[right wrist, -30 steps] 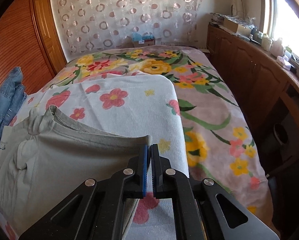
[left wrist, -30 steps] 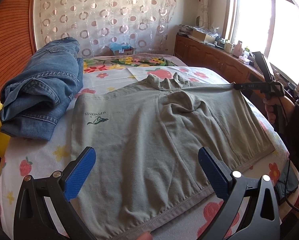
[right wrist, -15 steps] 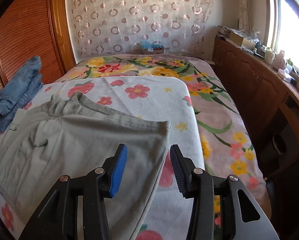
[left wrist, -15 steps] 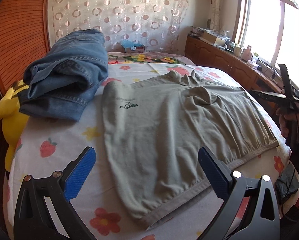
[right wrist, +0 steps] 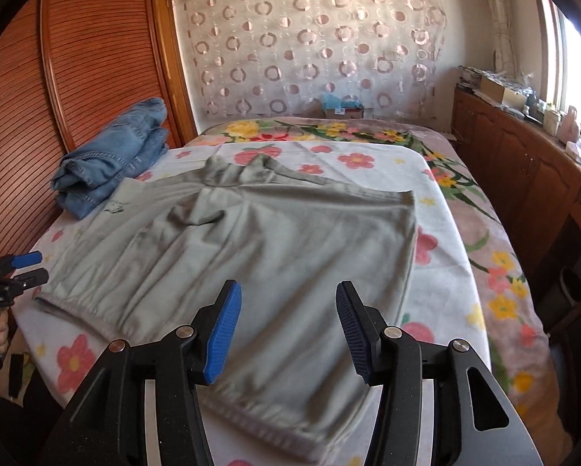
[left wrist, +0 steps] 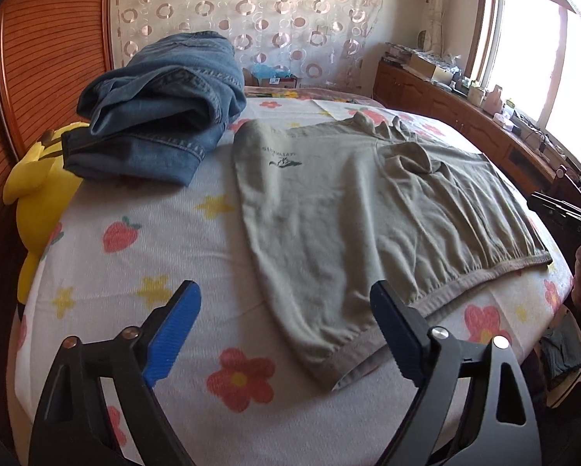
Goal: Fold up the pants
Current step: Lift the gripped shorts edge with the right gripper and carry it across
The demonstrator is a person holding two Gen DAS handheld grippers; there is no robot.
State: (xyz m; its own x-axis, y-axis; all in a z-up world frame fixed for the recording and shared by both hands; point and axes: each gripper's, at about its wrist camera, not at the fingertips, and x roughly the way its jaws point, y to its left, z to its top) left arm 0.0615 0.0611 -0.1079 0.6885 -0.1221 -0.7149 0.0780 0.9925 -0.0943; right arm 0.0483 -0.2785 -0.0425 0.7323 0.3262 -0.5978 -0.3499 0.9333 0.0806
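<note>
Bedroom setting: bed (left wrist: 220, 233) covered by a white knit blanket printed with flowers, strawberries and stars; ribbed orange-brown wooden panel at 9 o'clock, circle-patterned curtain at 12 o'clock.

Item 1: grey-green pants (left wrist: 368, 225) (right wrist: 275, 248), soft jersey, folded flat into a broad rectangle at the blanket's centre, with a ribbed waistband, a small dark printed logo and a bunched ridge along the 12 o'clock edge.

Item 2: blue jeans (left wrist: 162, 101) (right wrist: 115, 155), stiff denim, rolled in a heap at 10 o'clock, just beside the pants.

Item 3: yellow plush toy (left wrist: 34, 171), wedged at the bed's 9 o'clock edge; left wrist view only.

Item 4: left gripper (left wrist: 286, 334) (right wrist: 26, 266), black frame, ribbed blue pads, fingers spread wide, holding nothing, above the blanket.

Item 5: right gripper (right wrist: 288, 330), same build, fingers parted, empty, over the pants. Its view alone shows a floral quilt (right wrist: 484, 233) at 3 o'clock.
</note>
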